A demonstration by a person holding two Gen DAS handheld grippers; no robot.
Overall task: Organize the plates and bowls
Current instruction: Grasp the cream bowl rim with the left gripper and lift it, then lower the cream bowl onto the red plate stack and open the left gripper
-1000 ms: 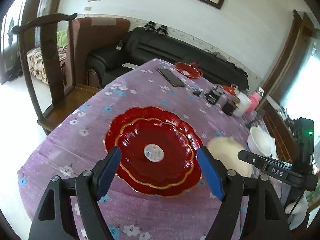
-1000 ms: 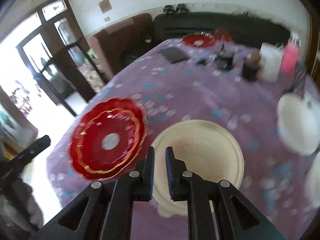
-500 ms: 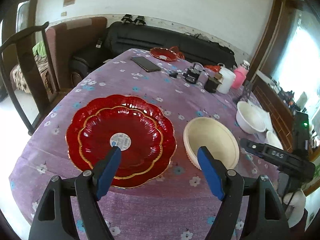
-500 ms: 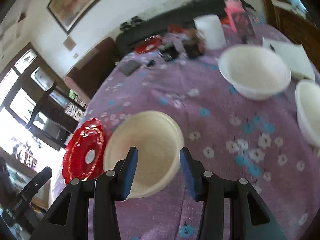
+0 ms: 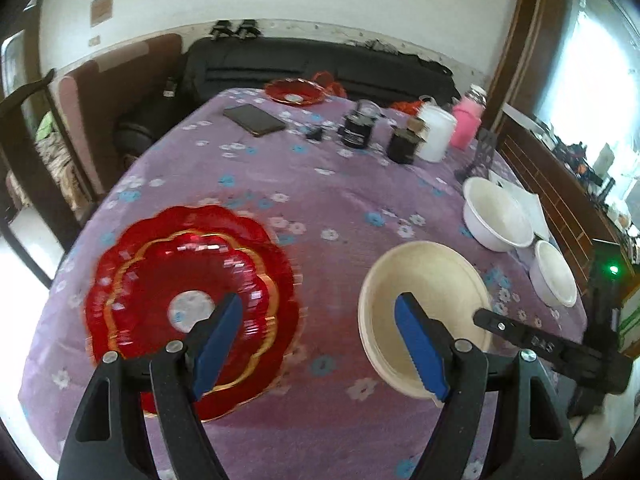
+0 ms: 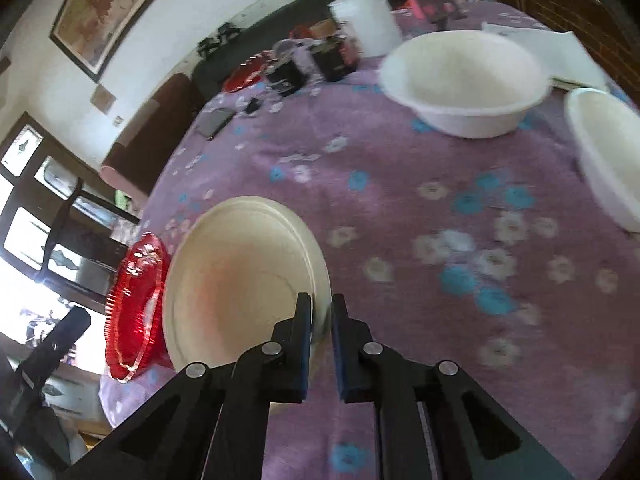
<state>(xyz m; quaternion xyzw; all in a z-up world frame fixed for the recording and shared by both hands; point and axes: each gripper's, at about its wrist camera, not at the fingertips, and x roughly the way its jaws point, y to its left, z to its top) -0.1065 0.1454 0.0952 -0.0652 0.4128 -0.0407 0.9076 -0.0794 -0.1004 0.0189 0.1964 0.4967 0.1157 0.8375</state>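
Right gripper (image 6: 321, 320) clamped on near rim of cream bowl (image 6: 240, 276), probably to lift and nest it with the white bowls (image 6: 464, 80) at table's right edge. Left gripper (image 5: 320, 344) spread wide, empty, over the near edge between stacked red plates (image 5: 188, 300) and cream bowl, likely lining up for plates.

White letters "DAS" on the black right claw (image 5: 538, 346), round plate label unreadable

Right hand-held gripper (image 6: 321, 316) seemingly clamped shut (left hand-held gripper (image 5: 320, 336) agape).
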